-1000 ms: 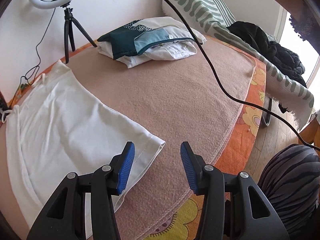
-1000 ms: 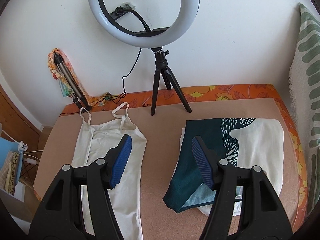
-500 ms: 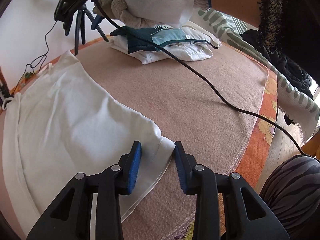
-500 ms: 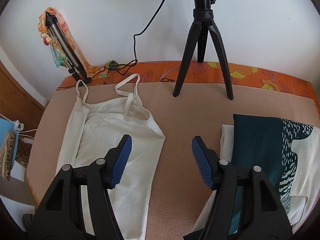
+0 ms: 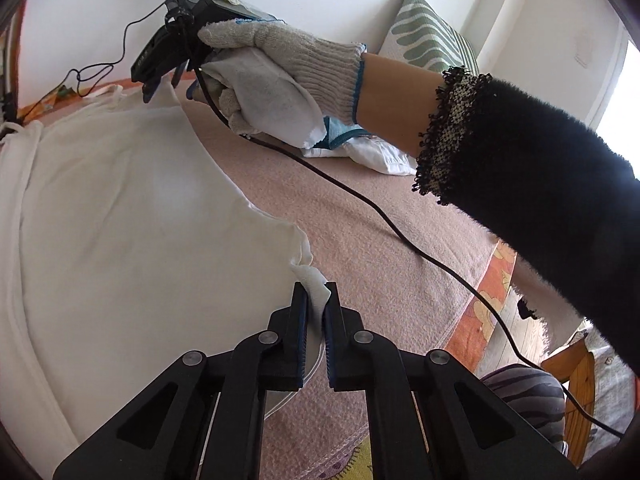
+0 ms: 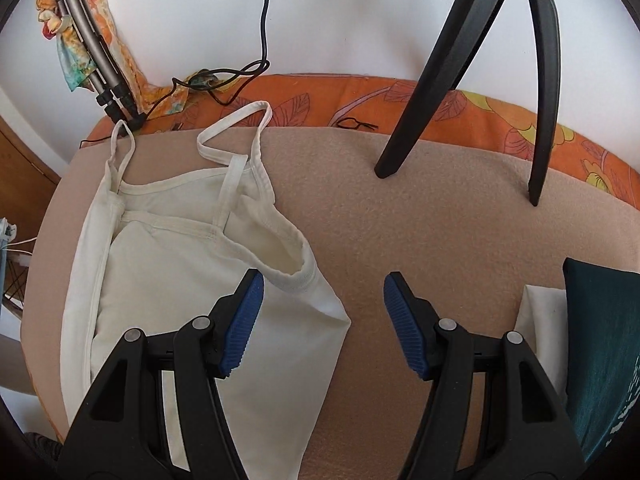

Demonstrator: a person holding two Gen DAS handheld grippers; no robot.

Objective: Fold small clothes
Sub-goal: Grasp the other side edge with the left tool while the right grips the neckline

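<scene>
I'm seeing a bed with a tan blanket lying over an orange floral sheet. White camisole is lying flat at 9 o'clock, black tripod standing at 1, folded clothes pile sitting at 3, black cable trailing across.

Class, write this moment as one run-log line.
left gripper: shut on white top hem corner | right gripper: open, over top's armhole | folded pile: untouched
</scene>
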